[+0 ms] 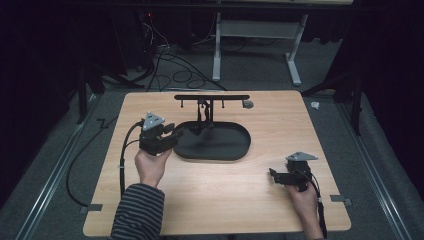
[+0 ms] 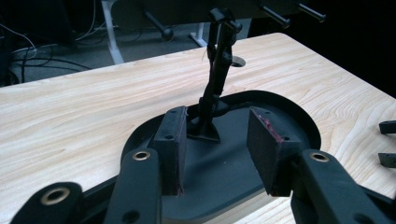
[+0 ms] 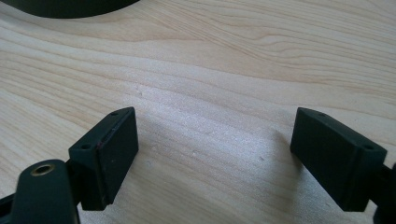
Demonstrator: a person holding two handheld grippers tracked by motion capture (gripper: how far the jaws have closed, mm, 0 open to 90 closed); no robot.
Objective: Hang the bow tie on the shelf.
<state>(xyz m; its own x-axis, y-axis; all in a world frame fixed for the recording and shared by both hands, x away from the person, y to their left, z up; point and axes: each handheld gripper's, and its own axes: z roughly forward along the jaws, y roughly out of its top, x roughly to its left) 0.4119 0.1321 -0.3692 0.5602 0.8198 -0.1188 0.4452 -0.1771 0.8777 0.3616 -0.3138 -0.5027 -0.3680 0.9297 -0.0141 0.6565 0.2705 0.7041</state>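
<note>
A black oval base [image 1: 235, 150] lies on the wooden table [image 1: 225, 200], with a thin upright post [image 1: 205, 114] rising from its far left part and carrying a crossbar [image 1: 212, 97] with short pegs. My left gripper [image 1: 177, 134] hovers at the base's left end, pointing right. In the left gripper view the left gripper [image 2: 217, 140] stands open over the base rim [image 2: 292, 119], with the post [image 2: 217, 74] and its foot just beyond the pads and nothing pressed between them. My right gripper [image 1: 272, 174] rests low near the table's front right, and it [image 3: 215, 154] is open over bare wood.
A grey round grommet [image 1: 247, 104] sits in the tabletop behind the crossbar's right end. Beyond the table's far edge, cables [image 1: 170, 70] lie on the floor by white desk legs [image 1: 295, 65]. Bare wood spans the front middle between my hands.
</note>
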